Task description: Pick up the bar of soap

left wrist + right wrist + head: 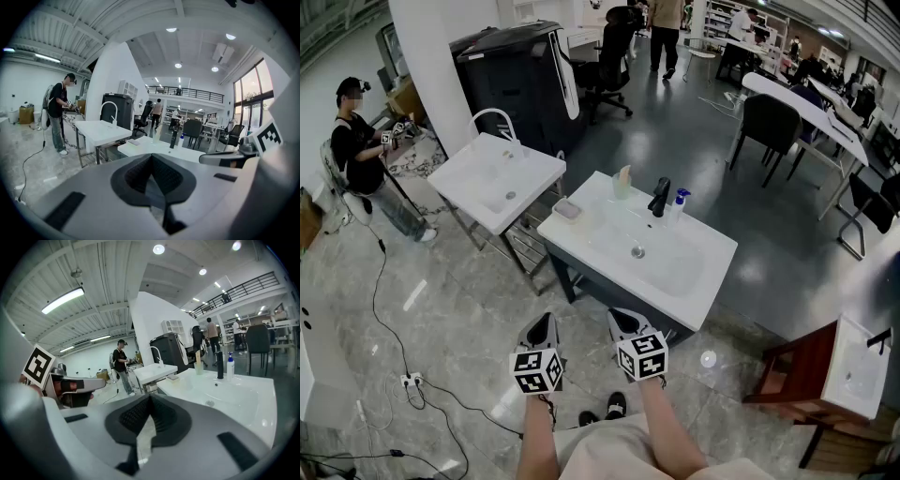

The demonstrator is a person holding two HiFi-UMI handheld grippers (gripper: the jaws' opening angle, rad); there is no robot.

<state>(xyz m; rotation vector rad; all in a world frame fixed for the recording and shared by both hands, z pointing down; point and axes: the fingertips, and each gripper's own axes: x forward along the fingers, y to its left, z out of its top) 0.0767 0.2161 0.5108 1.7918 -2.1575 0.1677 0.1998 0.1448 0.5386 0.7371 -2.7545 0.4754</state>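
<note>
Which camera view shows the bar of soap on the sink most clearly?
The head view: it looks down on the bar of soap, showing its top near the left rear corner of the sink. The left gripper view and the right gripper view show it only edge-on, small and distant.

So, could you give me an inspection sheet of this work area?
Surface: white sink on a dark stand.
Job's things: soap on the sink's far left corner, untouched.
Clutter: cup, tap and pump bottle along the far edge.
Grippers: left gripper and right gripper shut, empty, short of the sink.
Cables: cable and power strip on the floor, left.
Surroundings: second sink, person, chair.
</note>
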